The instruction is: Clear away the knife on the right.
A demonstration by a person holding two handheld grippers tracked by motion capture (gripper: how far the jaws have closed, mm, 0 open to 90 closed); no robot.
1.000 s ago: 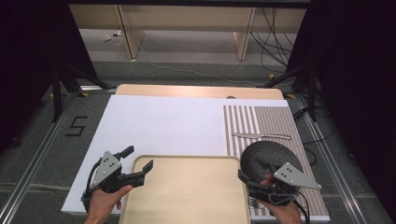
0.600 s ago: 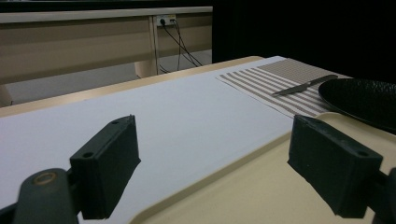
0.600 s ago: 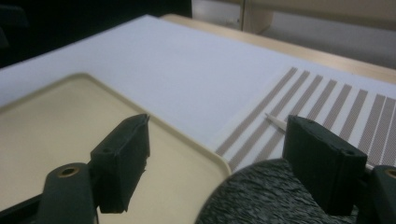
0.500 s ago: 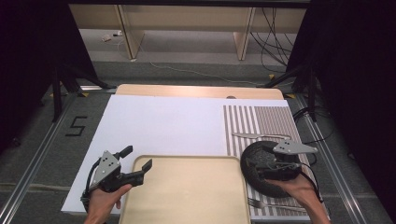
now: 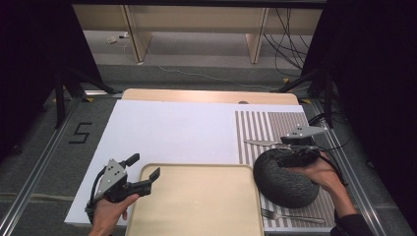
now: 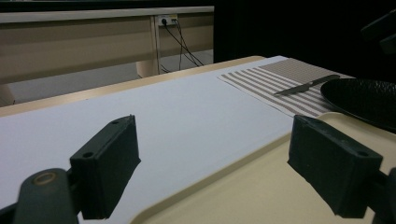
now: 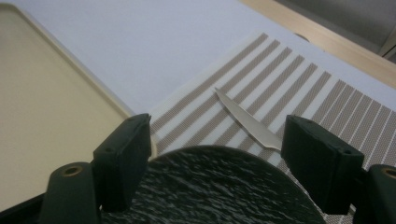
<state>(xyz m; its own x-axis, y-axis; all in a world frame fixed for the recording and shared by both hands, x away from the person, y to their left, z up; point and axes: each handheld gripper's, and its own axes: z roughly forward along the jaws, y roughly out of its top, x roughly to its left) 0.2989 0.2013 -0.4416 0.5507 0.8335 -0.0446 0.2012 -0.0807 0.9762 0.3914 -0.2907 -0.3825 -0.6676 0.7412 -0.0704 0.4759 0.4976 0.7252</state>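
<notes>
The right gripper (image 5: 295,147) is hanging over the far part of the black plate (image 5: 285,178), and in the right gripper view its two jaws are standing wide apart with nothing between them, the plate's rough dark surface (image 7: 210,191) lying below and between them, so they are framing the plate rather than pinching it; whether they are touching it cannot be told. The plate is sitting on the striped placemat (image 5: 268,127), just beside the right edge of the beige tray (image 5: 196,201), probably so that it can be lifted across onto the tray with a short move. A knife (image 5: 260,143) is lying on the placemat just beyond the plate, and a fork (image 5: 290,215) is lying on the plate's near side, a place-setting arrangement that is leaving the plate's rim free for a grip. The left gripper (image 5: 142,178) is waiting at the tray's far left corner with its jaws likewise spread, one over the white tabletop cover (image 6: 187,112) and the other over the tray's surface (image 6: 261,196), straddling the raised rim; this looks like a stance for steadying or taking hold of the tray while the plate is being handled. The tray is lying bare at the near edge of the tabletop, ready to receive things.
</notes>
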